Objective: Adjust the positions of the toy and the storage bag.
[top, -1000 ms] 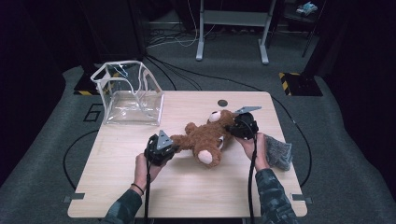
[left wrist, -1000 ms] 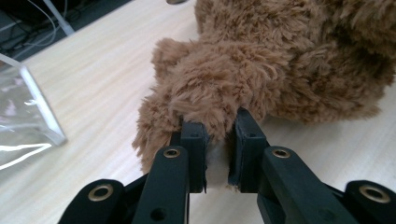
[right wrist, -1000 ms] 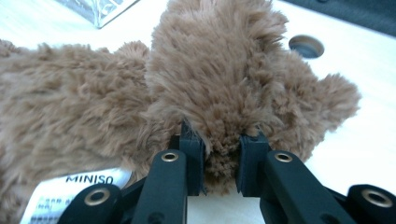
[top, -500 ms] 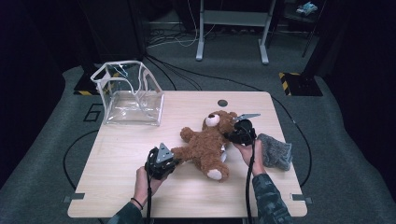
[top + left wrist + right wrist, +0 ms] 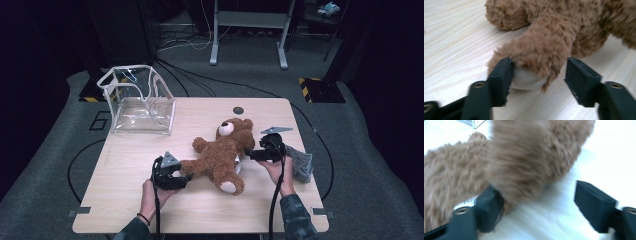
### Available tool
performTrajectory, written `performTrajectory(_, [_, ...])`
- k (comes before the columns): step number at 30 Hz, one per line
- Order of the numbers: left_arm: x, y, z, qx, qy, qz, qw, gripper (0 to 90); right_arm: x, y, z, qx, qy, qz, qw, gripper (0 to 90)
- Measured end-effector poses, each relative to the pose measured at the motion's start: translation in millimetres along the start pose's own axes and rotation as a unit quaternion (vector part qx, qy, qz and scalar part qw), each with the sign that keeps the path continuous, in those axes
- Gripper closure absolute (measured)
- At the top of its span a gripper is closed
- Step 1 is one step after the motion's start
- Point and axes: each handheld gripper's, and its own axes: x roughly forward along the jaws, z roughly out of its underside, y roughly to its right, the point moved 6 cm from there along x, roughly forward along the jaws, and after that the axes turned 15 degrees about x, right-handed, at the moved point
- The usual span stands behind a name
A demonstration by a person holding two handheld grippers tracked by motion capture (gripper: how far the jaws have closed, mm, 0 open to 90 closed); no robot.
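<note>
High view: teddy bear (image 5: 220, 157) lies mid-table (image 5: 125, 200); left gripper (image 5: 537, 75) and right gripper (image 5: 537, 205) just opened, jaws spread (paw between left jaws, one pad touching)

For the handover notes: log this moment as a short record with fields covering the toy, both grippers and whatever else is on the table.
toy: brown teddy bear lying on the wooden table, head toward the far edge
left gripper: jaws have just been opening; the bear's paw sits between them, touching one pad, a gap at the other
right gripper: jaws have just been opening, beside the bear, not clamped on it
far left corner: clear plastic bag, standing open
right edge: grey cloth item next to the right hand
</note>
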Motion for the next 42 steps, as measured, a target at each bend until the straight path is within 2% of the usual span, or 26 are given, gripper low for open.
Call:
performTrajectory(1, [-1.9, -1.0, -0.8, -0.004, -0.002, 0.000, 1.0000, 32.0, -2.9, 3.1, 4.9, 0.000, 0.004, 0.009, 1.0000, 17.5])
performTrajectory(3, [-5.4, -3.7, -3.3, -0.002, -0.002, 0.000, 1.0000, 26.8, -7.0, 8.8, 15.4, 0.005, 0.005, 0.013, 0.9999, 14.6])
performTrajectory(5, [-7.4, -5.7, -7.0, -0.009, 0.001, 0.003, 1.0000, 20.4, -10.5, 11.7, 27.2, 0.015, 0.007, 0.012, 0.9998, 13.4])
performTrajectory(7, [-9.2, -9.0, -12.0, -0.017, 0.005, 0.000, 0.9998, 16.5, -11.5, 14.9, 38.5, 0.010, 0.007, 0.019, 0.9998, 9.9])
performTrajectory(13, [-8.5, -20.8, -30.2, -0.033, 0.007, 0.003, 0.9994, 10.0, -5.1, 24.8, 78.9, 0.008, 0.000, 0.044, 0.9990, 1.4])
performTrajectory(16, [-4.6, -26.4, -39.4, -0.035, -0.003, 0.009, 0.9993, 4.9, -1.3, 28.6, 93.0, -0.007, 0.005, 0.064, 0.9979, 0.4])
performTrajectory(17, [-2.0, -28.9, -43.0, -0.041, -0.007, 0.009, 0.9991, 2.2, -0.9, 29.5, 96.9, -0.023, 0.008, 0.071, 0.9972, 0.4])
performTrajectory(18, [0.6, -31.1, -46.0, -0.044, -0.009, 0.006, 0.9990, 0.6, 1.0, 29.5, 100.7, -0.017, 0.013, 0.075, 0.9969, 0.0])
performTrajectory(19, [2.7, -32.8, -48.6, -0.049, -0.010, 0.013, 0.9987, 0.0, 2.5, 30.3, 103.5, -0.012, 0.009, 0.073, 0.9972, 0.0])
performTrajectory(20, [5.1, -35.5, -50.9, -0.055, -0.009, 0.017, 0.9983, 0.0, 3.7, 31.7, 105.6, -0.020, 0.006, 0.075, 0.9970, 0.0])
performTrajectory(21, [7.8, -37.0, -53.6, -0.068, -0.008, 0.020, 0.9974, 0.0, 4.6, 31.9, 107.6, -0.019, 0.004, 0.078, 0.9967, 0.0])
performTrajectory(23, [12.1, -42.2, -57.8, -0.082, -0.006, 0.027, 0.9963, 0.0, 6.7, 32.4, 110.0, -0.016, 0.002, 0.076, 0.9969, 0.0])
performTrajectory(25, [17.8, -46.4, -62.6, -0.089, -0.003, 0.030, 0.9956, 0.0, 6.3, 31.9, 110.9, -0.023, 0.005, 0.074, 0.9970, 0.0])
performTrajectory(27, [22.8, -49.0, -66.9, -0.083, -0.011, 0.031, 0.9960, 0.0, 8.4, 30.7, 112.8, -0.023, -0.007, 0.071, 0.9972, 0.0])
performTrajectory(28, [25.6, -48.9, -69.8, -0.086, -0.012, 0.035, 0.9956, 0.0, 10.1, 30.4, 113.9, -0.027, -0.015, 0.075, 0.9967, 0.0])
performTrajectory(31, [33.4, -48.9, -77.4, -0.076, -0.021, 0.045, 0.9959, 0.0, 9.1, 29.2, 116.3, -0.045, -0.017, 0.068, 0.9966, 0.0])
performTrajectory(32, [36.3, -48.6, -79.9, -0.073, -0.022, 0.050, 0.9958, 0.0, 9.6, 28.2, 116.2, -0.036, -0.013, 0.067, 0.9970, 0.0])
performTrajectory(33, [38.9, -49.0, -81.8, -0.072, -0.023, 0.055, 0.9956, 0.0, 9.3, 29.6, 116.1, -0.046, -0.011, 0.066, 0.9967, 0.0])
performTrajectory(36, [47.6, -48.2, -90.0, -0.073, -0.022, 0.054, 0.9956, 0.0, 8.8, 30.3, 118.0, -0.044, -0.004, 0.064, 0.9970, 0.0])
performTrajectory(39, [57.0, -46.5, -99.5, -0.057, -0.040, 0.046, 0.9965, 0.0, 9.6, 29.1, 117.6, -0.035, 0.001, 0.067, 0.9971, 0.0])
performTrajectory(41, [62.3, -45.4, -106.5, -0.052, -0.047, 0.040, 0.9967, 0.0, 8.0, 31.3, 118.3, -0.041, -0.001, 0.068, 0.9969, 0.0])
performTrajectory(42, [65.5, -44.0, -109.8, -0.059, -0.049, 0.043, 0.9962, 0.0, 7.7, 31.8, 118.3, -0.036, 0.000, 0.067, 0.9971, 0.0])
